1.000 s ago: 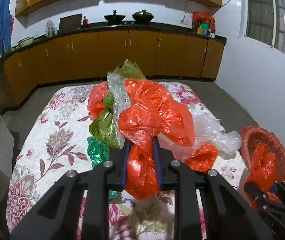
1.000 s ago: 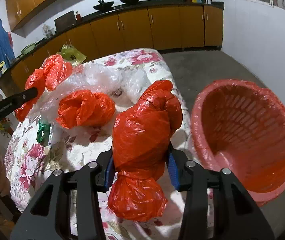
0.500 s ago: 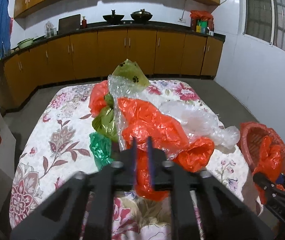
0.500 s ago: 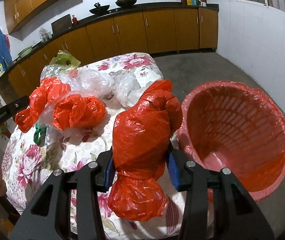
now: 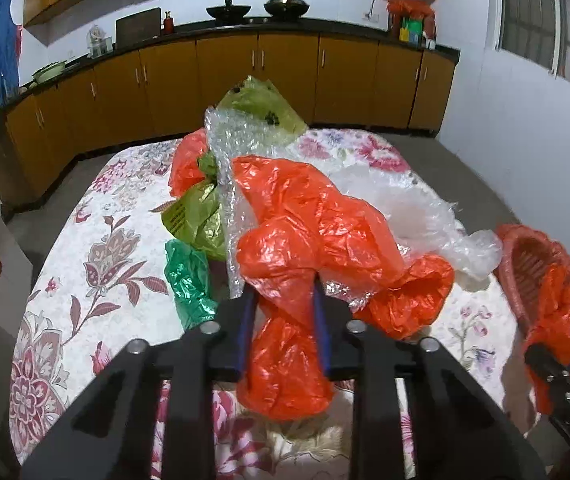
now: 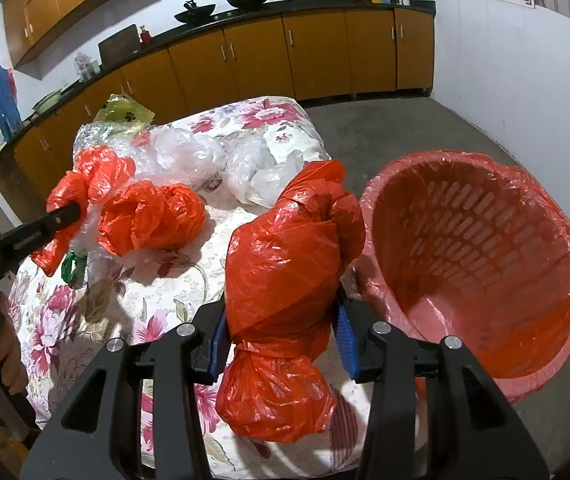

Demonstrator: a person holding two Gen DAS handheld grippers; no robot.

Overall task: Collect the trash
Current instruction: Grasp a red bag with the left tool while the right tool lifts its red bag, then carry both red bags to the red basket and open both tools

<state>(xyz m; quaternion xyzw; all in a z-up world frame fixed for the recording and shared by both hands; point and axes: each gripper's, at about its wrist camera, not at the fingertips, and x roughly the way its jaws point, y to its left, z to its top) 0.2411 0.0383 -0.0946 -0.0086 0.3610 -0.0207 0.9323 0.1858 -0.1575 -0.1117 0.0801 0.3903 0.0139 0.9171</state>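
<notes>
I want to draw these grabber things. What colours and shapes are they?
Both the left gripper and the right gripper are black, with chunky angular arms that have cut-out holes and round silver bolts. Each has flat blue pads inside its fingers. The left one carries small white lettering, too blurry to read.

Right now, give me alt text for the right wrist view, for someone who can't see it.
The right gripper is shut on a crumpled red plastic bag, held beside an empty red basket lined with plastic. Behind, more red and clear bags lie on a floral tablecloth.
</notes>
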